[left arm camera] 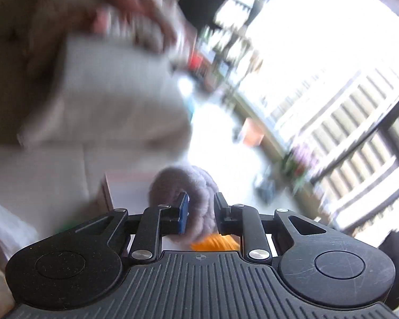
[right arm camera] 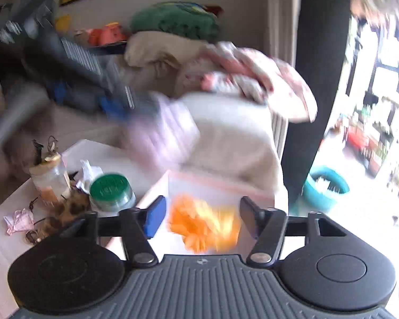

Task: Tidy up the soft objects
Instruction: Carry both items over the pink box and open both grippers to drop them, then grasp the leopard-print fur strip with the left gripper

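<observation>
Scrunchie (left arm camera: 199,202), fuzzy and lilac, sits clenched between the left tongs (left arm camera: 201,212). Right tongs (right arm camera: 202,215) hang released above an orange scrunchie (right arm camera: 203,224) in a box (right arm camera: 173,186).

The green jar lid (right arm camera: 108,186) seems embossed, but blur leaves nothing legible anywhere.

Orange soft object (right arm camera: 203,223) motion-blurred
</observation>
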{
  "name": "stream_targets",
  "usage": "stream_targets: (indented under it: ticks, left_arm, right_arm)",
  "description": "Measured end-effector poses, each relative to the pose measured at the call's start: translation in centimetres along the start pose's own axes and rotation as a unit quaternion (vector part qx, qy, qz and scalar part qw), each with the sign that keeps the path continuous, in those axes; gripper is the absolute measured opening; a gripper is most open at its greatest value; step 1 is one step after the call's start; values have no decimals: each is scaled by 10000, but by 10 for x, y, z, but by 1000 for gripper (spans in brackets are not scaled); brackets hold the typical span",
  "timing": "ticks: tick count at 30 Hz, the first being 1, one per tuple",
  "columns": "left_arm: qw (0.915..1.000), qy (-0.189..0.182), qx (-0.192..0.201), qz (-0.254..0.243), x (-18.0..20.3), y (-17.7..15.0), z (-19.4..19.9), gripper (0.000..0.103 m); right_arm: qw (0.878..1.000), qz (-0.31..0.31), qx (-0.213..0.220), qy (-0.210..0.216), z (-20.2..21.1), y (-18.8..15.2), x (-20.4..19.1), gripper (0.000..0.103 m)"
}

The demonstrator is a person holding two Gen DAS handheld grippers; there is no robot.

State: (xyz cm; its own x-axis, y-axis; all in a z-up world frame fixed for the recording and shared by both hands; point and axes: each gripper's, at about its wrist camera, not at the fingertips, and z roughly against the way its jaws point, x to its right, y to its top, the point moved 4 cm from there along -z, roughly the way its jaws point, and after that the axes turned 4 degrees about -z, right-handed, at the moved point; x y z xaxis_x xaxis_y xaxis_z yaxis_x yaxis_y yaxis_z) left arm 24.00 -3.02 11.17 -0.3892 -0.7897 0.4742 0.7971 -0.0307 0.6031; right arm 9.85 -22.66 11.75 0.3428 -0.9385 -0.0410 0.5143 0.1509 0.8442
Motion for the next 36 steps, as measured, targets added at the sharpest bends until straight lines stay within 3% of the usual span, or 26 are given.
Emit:
stream_targets:
  ticks: [3,6,9,12,14,16,18,20,22,25,30,36]
  left_arm:
    - [9983,347,-327,-321,8,-15,-38,23]
    - [9991,216,139,-344,10,-12,-31,23]
    - [9931,79,952,-678,14,-6,18,23]
    - [9788,332,1555,-1293,4,-15,79,23]
    - [9709,418,1802,-1523,-5,-44,123,23]
    - [9696,480,1895,-1472,-28,-73,154,23]
    - [9735,597,1775,-1314,-55,-90,180,23]
    - [9734,898,1632,-1334,-75,-128,198,23]
    - [9734,1346,1385,-1234,-94,-158,189,23]
    - [9758,1631,1154,-894,-111,-189,179,23]
    - [9605,2458,1254,-361,-110,-215,167,24]
    - [9548,2491,1534,528,-99,-236,163,23]
  right_arm:
    - [9998,-145,-64,-76,3,-9,12,63]
    - [9988,-335,8,-350,12,-12,24,67]
    - [9970,-475,206,-580,25,-27,26,77]
    - [9913,-549,265,-1166,19,-39,21,80]
    - [9861,-665,270,-1502,15,-49,8,80]
    - [9817,-829,382,-1672,19,-55,-13,80]
    - [9845,-796,505,-1482,24,-57,-41,82]
    - [9909,-456,442,-1183,22,-52,-67,84]
    - [9957,-119,372,-837,10,-43,-92,84]
    - [9991,262,263,-213,-8,-29,-129,84]
    - [9894,1198,394,718,-16,-10,-175,84]
    - [9868,1150,179,1129,-15,-27,-179,84]
